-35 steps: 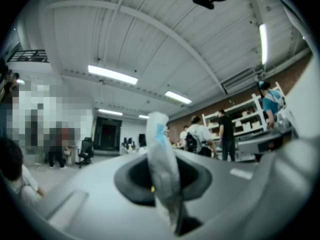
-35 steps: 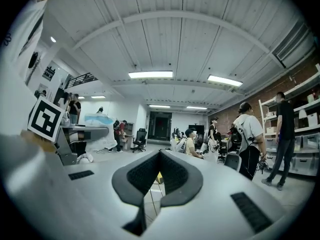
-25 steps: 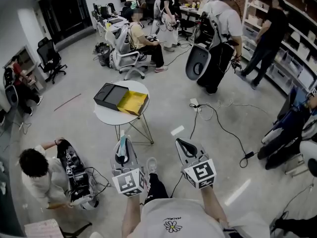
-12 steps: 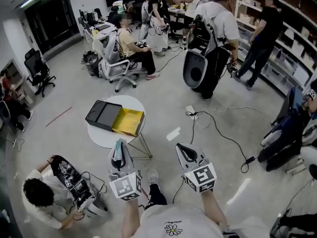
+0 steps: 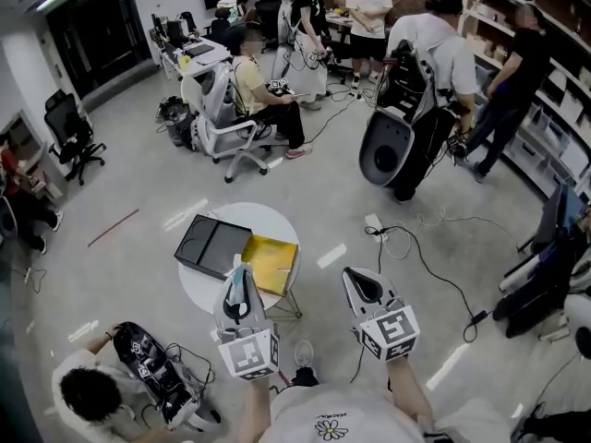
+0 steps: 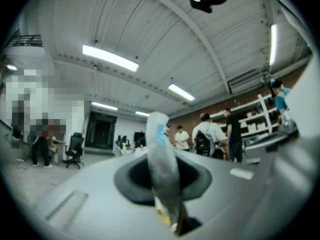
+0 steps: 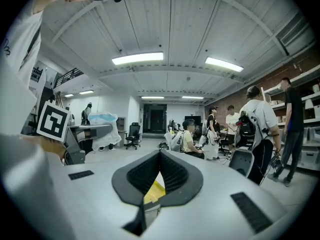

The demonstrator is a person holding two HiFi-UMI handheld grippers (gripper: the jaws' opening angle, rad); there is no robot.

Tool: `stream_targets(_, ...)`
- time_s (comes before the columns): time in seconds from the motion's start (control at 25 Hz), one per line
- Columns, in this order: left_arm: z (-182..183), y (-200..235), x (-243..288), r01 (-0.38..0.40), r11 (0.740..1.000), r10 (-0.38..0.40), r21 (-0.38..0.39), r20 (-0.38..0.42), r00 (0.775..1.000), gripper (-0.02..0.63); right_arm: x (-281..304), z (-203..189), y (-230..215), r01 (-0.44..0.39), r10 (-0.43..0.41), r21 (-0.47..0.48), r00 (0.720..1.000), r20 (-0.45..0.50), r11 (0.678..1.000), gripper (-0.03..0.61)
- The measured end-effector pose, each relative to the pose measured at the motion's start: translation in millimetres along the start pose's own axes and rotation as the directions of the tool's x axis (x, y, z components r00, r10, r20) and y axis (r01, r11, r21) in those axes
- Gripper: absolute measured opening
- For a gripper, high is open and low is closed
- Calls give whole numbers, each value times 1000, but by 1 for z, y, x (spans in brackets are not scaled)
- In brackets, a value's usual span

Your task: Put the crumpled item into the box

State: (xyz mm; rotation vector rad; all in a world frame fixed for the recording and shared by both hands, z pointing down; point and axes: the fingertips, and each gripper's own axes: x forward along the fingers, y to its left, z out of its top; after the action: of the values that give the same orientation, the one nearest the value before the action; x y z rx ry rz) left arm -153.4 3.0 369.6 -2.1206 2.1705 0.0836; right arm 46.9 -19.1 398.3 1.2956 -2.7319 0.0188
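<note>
The crumpled item (image 5: 237, 284), a pale strip with a blue patch, sticks up between the jaws of my left gripper (image 5: 238, 295), which is shut on it. In the left gripper view the crumpled item (image 6: 162, 164) fills the gap between the grey jaws. The box (image 5: 214, 245) is black with a yellow open flap (image 5: 271, 263) and lies on a small round white table (image 5: 268, 220), just ahead of the left gripper. My right gripper (image 5: 364, 288) hangs to the right of the table, shut with nothing in it; in its own view the right gripper (image 7: 160, 156) has its pads meeting at the tip.
A person (image 5: 92, 397) crouches at lower left with a black device (image 5: 148, 372). Cables (image 5: 406, 243) trail over the floor on the right. A seated person (image 5: 254, 86) and several standing people are farther back, with shelves (image 5: 563, 109) along the right wall.
The table and box have come closer and now sit just ahead of the left gripper. Both grippers keep the same pose, with the left gripper still gripping the item.
</note>
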Motion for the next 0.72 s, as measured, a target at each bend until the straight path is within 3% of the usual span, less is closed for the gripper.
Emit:
stream_targets(0.4,-22,76,77,-37,999,37,-20,-11,999,51,106,10,12,-28,28,19,1000,5,999,0)
stream_targets(0.72,-19,78,100,-71,997,71,0,0,997,51,149,25,-5,-74,73,23,996,60,997,0)
